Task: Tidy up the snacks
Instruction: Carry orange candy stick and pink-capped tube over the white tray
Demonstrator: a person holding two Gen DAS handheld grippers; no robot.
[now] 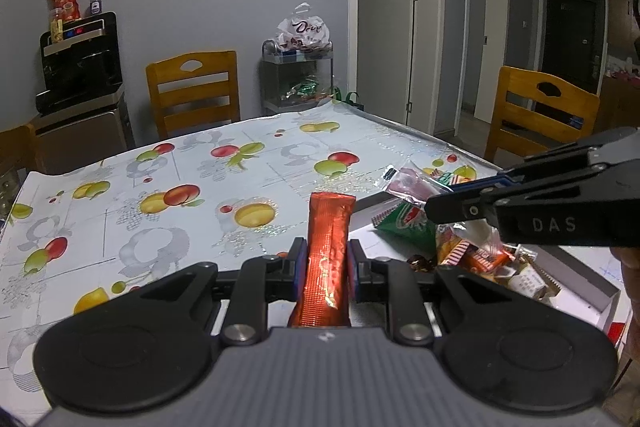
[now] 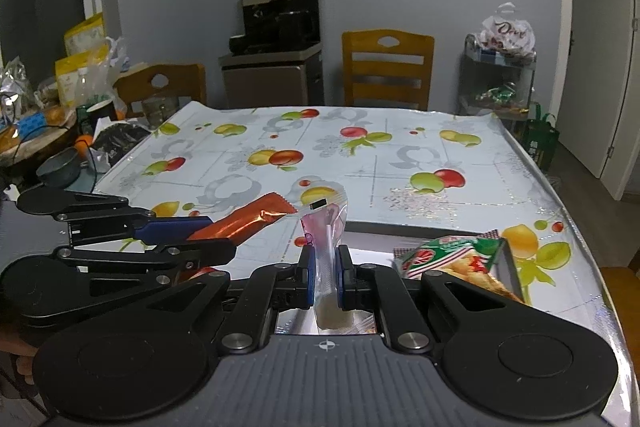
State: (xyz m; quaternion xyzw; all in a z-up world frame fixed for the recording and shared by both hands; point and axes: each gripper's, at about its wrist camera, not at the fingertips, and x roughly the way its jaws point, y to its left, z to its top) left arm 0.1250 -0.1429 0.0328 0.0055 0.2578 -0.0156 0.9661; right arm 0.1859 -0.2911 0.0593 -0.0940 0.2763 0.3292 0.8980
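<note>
Orange stick packet (image 1: pixel 326 259), snack-filled white box (image 1: pixel 600 301)

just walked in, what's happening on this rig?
A person is sorting snacks with two handheld grippers. The left gripper is shut on an orange foil stick packet, and the right gripper is shut on a clear pink-printed sachet. Both are held above the fruit-print tablecloth, beside a white box holding mixed snacks.

A black water dispenser (image 2: pixel 276 23) stands at upper centre against the grey wall, a wooden chair (image 2: pixel 387 67) to its right, a metal cart (image 2: pixel 498 83) further right.
</note>
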